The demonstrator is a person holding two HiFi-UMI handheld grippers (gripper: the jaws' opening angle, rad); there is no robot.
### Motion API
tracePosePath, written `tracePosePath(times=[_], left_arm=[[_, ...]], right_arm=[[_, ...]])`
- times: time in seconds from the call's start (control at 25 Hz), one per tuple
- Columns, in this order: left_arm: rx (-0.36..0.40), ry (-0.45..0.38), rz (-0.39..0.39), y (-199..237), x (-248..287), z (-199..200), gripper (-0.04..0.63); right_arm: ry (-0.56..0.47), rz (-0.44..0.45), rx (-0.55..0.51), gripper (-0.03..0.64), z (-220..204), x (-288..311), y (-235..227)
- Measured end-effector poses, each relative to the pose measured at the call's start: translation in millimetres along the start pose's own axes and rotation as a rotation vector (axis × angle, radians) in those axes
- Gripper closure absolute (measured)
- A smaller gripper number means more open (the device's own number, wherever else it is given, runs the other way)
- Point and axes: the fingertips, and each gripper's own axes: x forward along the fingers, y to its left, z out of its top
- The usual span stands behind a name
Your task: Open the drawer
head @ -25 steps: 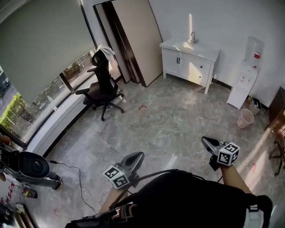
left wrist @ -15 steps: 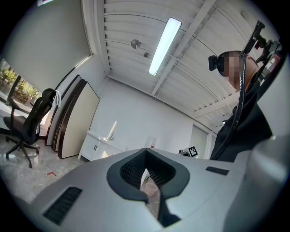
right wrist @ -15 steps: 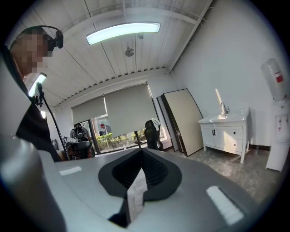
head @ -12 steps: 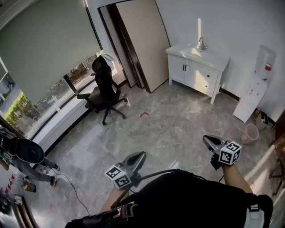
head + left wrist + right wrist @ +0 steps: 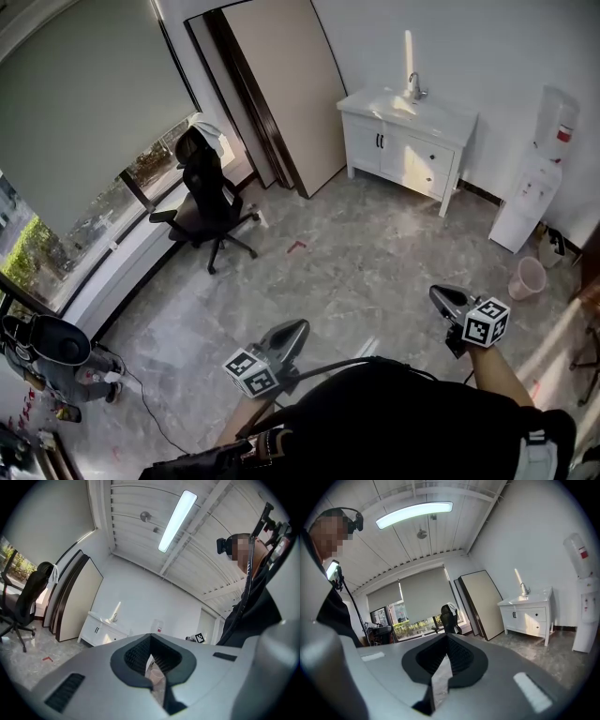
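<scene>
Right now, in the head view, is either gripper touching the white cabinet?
No: the left gripper and right gripper are held near the person, with floor between them and the white cabinet.

right gripper: grey plastic 2-jaw right gripper [image 5: 446, 641], black ribbed pads [image 5: 461, 657] pressed together, nothing between them
cabinet: white wooden sink cabinet [image 5: 520, 620], right side, against white wall, well apart from jaws
drawer: white drawer front [image 5: 538, 614] with dark knob, right half of cabinet, flush, closed
doors: 2 white cabinet doors [image 5: 512, 617], dark handles, left half
tap: silver metal tap [image 5: 525, 589] on cabinet top
panel: tall beige board [image 5: 483, 603], dark frame, leaning on wall left of cabinet
chair: black office chair [image 5: 449, 616], white cloth on backrest, near window
blinds: grey roller blinds [image 5: 423, 595], partly down, greenery below
dispenser: white water dispenser [image 5: 586, 620], far right edge
light: long ceiling lamp [image 5: 415, 513], lit
floor: grey marbled tile floor [image 5: 543, 656]
</scene>
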Motion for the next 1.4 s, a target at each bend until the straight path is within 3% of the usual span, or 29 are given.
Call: tracePosePath(times=[0.16,0.44,0.76,1.0,1.16,1.4], left_arm=[[-0.004,0.009,-0.041,39.8,11.1,12.9,0.595],[0.018,0.007,-0.111,126.1,14.5,74.8,0.595],[0.039,0.024,-0.125,224.2,-8.4,119.3,0.595],[0.012,0.0,-0.11,263.9,-1.9,128.1,0.595],[-0.012,0.012,-0.053,288.8,6.3,128.7,0.595],[0.028,-0.018,-0.009,307.1,59.7,137.7,0.595]], right_arm=[[-0.008,-0.048,0.006,0.615,6.2,31.4,-8.5],[-0.039,-0.108,-0.018,0.615,49.6,110.0,-0.9],[-0.049,-0.126,-0.025,0.615,60.2,211.4,15.9],[-0.009,-0.106,-0.03,0.615,67.9,255.7,2.0],[-0.007,-0.085,-0.019,0.615,76.7,282.2,-22.5],[0.015,-0.003,-0.027,0.615,93.6,314.7,-79.6]])
